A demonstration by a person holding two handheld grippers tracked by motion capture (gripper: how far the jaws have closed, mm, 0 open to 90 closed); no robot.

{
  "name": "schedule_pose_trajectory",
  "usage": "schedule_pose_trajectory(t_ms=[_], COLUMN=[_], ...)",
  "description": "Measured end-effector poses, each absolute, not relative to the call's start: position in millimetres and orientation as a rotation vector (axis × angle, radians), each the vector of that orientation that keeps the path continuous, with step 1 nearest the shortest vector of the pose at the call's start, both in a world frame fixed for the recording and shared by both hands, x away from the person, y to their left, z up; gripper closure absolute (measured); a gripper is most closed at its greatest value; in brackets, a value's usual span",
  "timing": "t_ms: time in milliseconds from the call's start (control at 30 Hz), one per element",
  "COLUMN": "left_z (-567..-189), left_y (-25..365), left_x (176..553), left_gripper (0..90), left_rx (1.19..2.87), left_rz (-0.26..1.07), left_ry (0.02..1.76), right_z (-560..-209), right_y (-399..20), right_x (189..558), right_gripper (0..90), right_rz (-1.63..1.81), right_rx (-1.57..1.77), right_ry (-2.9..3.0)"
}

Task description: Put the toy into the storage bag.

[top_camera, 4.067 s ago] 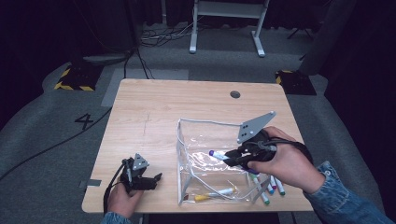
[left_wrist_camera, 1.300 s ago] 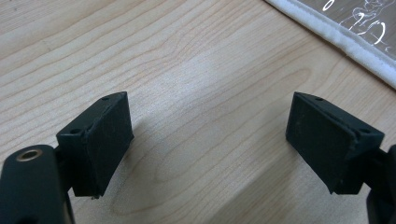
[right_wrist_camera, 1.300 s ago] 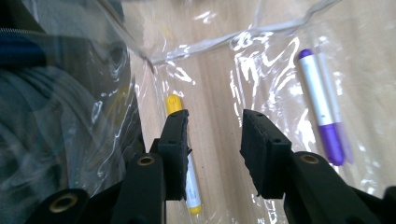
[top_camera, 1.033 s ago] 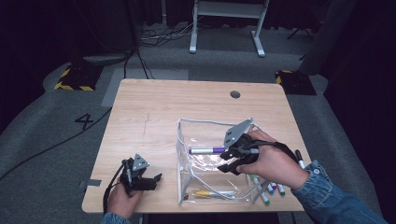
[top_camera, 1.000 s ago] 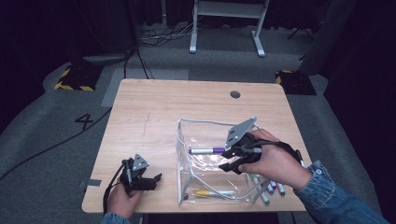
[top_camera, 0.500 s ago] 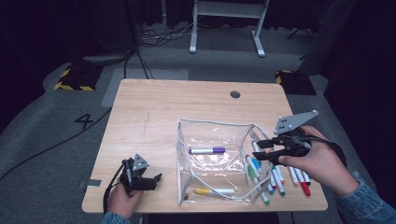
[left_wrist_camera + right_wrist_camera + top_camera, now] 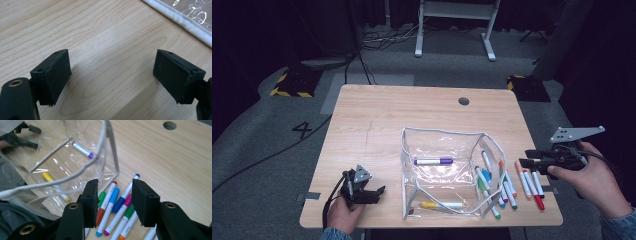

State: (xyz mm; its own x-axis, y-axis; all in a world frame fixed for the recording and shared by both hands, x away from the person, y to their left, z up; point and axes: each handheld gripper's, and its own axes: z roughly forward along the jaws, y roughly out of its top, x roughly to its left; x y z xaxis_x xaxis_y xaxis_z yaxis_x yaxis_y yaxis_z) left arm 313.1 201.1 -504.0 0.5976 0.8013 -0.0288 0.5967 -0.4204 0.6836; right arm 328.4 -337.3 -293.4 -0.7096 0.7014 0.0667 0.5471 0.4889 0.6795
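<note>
Right hand-held gripper (image 7: pixel 526 157) hovers empty, jaws apart and lately closing slightly, just right of the clear pouch (image 7: pixel 447 172); loose markers (image 7: pixel 507 185) lie beside that pouch; left hand-held gripper (image 7: pixel 374 192) rests apart, left of it, on the bench (image 7: pixel 377 120).

Both grippers are black. The right gripper (image 7: pixel 528 157) carries a grey three-cornered plate dotted with small holes, and a black cable trails from it. The left gripper (image 7: pixel 373 192) bears a smaller grey triangle. Flat dark pads (image 7: pixel 56 75) face each jaw; brass-ringed holes mark the jaw arms. Blue denim cuffs cover both wrists.
</note>
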Motion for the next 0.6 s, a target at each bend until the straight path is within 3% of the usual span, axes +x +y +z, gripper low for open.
schedule_pose_trajectory(t_ms=[367, 600], left_z=[-503.7, -503.6], left_y=[203.7, 203.8], left_x=[313.6, 313.6], left_gripper=[15.7, 15.7], left_rx=[2.168, 2.171], left_rz=[0.397, 0.395], left_ry=[1.086, 1.086], right_z=[-326.9, -375.2], right_y=[-383.9, -409.9], right_x=[340.1, 344.9], right_gripper=[60.5, 64.1], right_rz=[0.949, 0.925], right_rx=[1.268, 1.399], right_ry=[2.416, 2.361])
